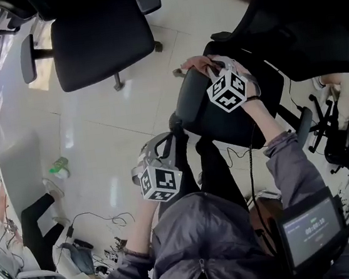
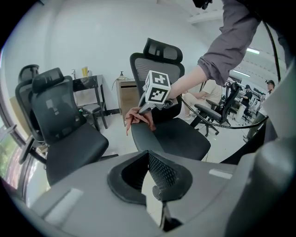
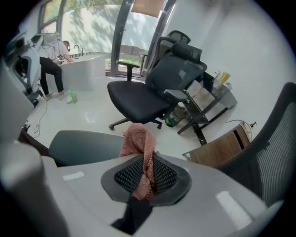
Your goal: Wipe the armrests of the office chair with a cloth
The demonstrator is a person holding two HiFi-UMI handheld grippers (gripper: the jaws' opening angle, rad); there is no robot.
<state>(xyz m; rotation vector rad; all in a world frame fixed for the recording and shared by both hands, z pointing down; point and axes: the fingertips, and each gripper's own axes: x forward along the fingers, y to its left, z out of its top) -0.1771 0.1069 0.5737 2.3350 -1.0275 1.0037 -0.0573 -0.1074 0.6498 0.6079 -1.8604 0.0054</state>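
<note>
The right gripper (image 3: 146,175) is clenching the one pink cloth (image 3: 138,139) between its jaws, dangling the free end over the edge of the dark office chair (image 2: 178,139), ready for rubbing. The left gripper (image 2: 149,172), the second of two, is hovering released and empty.

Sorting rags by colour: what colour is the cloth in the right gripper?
Pink cloth; the right gripper view shows it best.

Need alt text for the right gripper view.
The right claw is clamped on a pink cloth that sticks up between its jaws. Beyond it lie a dark grey chair pad, a black office chair and white floor.
</note>
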